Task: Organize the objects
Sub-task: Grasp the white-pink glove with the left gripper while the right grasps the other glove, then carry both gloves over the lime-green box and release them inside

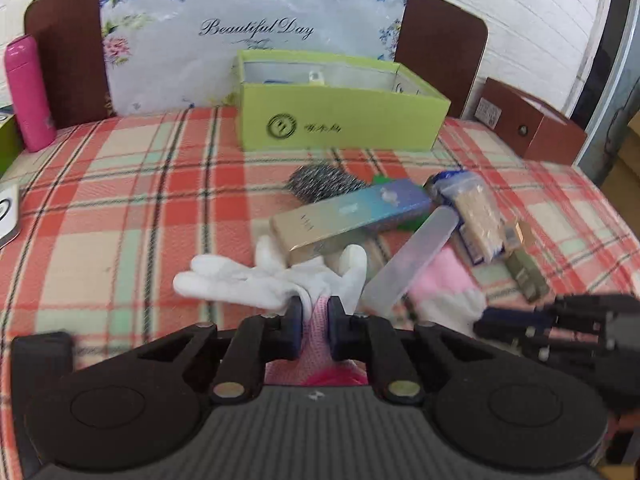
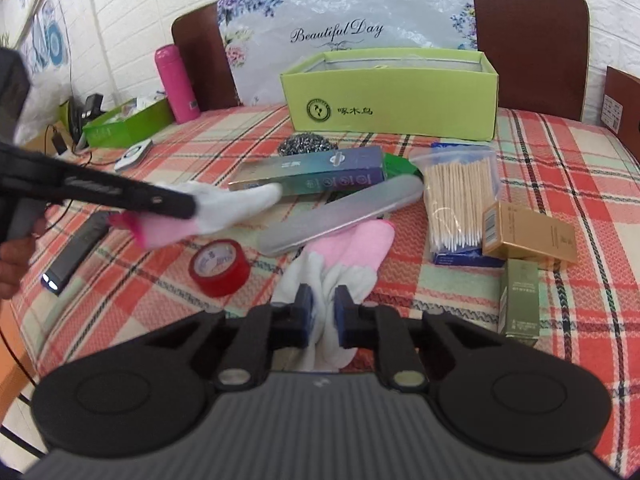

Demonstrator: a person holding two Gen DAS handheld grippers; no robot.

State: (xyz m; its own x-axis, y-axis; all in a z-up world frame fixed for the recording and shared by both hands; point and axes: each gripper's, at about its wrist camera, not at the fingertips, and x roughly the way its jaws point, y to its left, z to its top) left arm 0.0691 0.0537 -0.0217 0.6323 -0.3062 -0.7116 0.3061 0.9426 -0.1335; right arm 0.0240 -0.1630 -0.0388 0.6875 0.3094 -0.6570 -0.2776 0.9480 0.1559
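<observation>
Two pink-and-white gloves lie among clutter on a plaid cloth. My left gripper is shut on one glove at its pink cuff and holds it lifted; it also shows in the right wrist view. My right gripper is shut on the white fingers of the other glove, whose pink cuff lies on the cloth. An open green box stands at the back. A blue-gold carton and a grey flat case lie between gloves and box.
A bag of cotton swabs, a gold box, a small green box, red tape, a steel scourer, a dark flashlight, a pink bottle and a second green box surround the work area.
</observation>
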